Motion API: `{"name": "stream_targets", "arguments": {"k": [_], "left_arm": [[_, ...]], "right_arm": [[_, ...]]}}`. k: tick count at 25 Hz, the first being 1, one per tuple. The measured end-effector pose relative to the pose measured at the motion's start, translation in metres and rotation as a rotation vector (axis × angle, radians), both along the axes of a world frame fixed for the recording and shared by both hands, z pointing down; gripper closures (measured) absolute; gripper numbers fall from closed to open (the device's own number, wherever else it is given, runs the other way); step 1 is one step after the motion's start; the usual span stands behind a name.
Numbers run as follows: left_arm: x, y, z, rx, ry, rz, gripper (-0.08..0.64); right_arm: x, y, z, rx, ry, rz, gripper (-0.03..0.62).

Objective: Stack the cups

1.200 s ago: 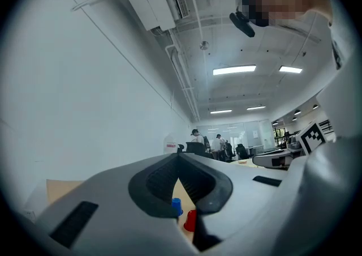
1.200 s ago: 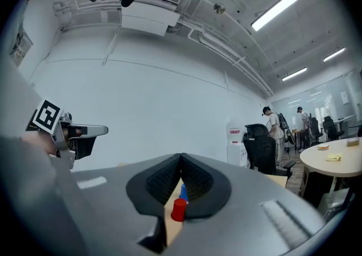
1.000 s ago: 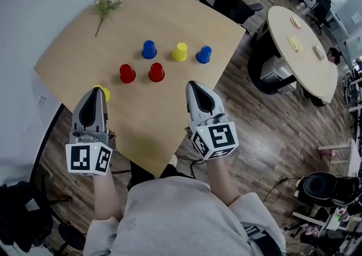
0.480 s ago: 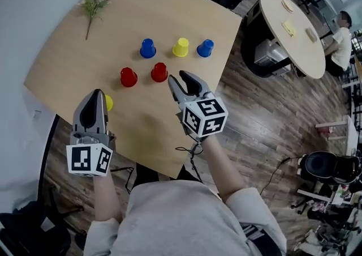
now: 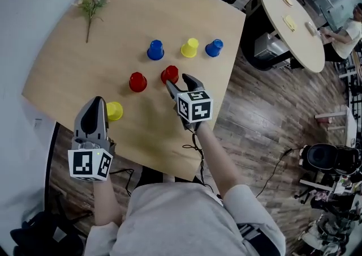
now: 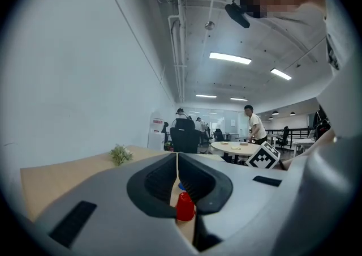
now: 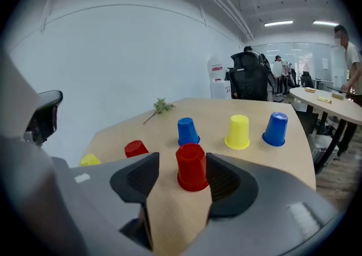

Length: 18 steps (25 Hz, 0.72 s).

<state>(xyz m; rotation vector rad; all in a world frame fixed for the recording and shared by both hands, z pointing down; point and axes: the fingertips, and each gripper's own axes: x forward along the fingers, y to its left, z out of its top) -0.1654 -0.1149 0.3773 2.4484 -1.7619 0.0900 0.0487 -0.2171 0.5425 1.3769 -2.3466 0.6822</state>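
Cups spread over the tabletop [image 5: 85,56], Jo, six of them upside down and none stacked yet. What's new?

Big move from the right claw [image 5: 180,84], Sam: it has swung down and in from the near edge, and its jaws have just been opening. They're spread wide now.

And the left claw [image 5: 95,105]?

Pressed together, empty, hanging just beside the front yellow cup [image 5: 115,110].

So what's the target?

The near red cup [image 7: 191,167]. It stands on the wood between the right jaws, a pad on either side, not squeezed as far as I can see. I'd call that the first pick lined up: close, lift, then drop it over the other red cup [image 5: 137,81].
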Motion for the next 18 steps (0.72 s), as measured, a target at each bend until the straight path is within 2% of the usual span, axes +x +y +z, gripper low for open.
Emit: {"name": "stream_targets", "arguments": {"k": [4,8,10,11,18], "left_arm": [[-0.015,-0.005,0.014,-0.036,-0.016,0.021,0.552],[-0.024,-0.01,0.023,-0.062,-0.031,0.045,0.552],[-0.029,-0.013,0.027,-0.065,-0.028,0.049,0.552],[-0.031,-0.015,0.028,-0.065,-0.026,0.049,0.552],[-0.032,-0.028,0.031,-0.065,-0.011,0.08,0.552]], "right_arm": [[-0.003,-0.012,0.027,-0.024,0.046,0.055,0.324],[0.002,-0.024,0.037,-0.005,0.089,0.101,0.324],[0.003,-0.026,0.035,0.02,0.11,0.113,0.351],[0.002,-0.027,0.033,0.031,0.116,0.114,0.374],[-0.031,-0.014,0.017,0.072,0.131,0.035,0.379]]}}
